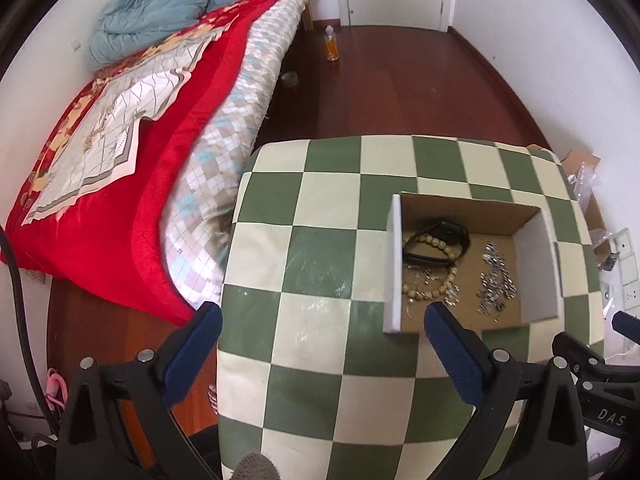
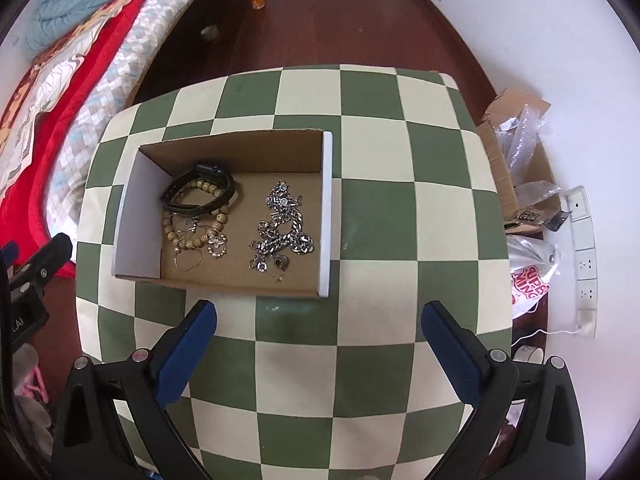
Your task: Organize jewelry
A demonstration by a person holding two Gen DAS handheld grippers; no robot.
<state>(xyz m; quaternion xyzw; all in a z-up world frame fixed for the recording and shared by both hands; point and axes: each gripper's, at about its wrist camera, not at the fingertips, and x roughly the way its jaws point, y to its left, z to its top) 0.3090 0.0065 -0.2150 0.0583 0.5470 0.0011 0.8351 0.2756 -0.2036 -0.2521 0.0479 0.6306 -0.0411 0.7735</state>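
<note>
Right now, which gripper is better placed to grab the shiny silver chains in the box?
Probably the right gripper. It is open, and the silver chains lie almost straight ahead of it. The left gripper is open too, but sits off beside the box.

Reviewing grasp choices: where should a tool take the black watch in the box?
Grip the black watch by its upper strap arc, coming straight down from above. The strap loops clear of the bead bracelet there, while the box walls block side approaches.

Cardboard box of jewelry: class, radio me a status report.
Left gripper and right gripper: jaws open, empty. Silver chains, beaded bracelets inside brown cardboard box. Nothing in the way.
</note>
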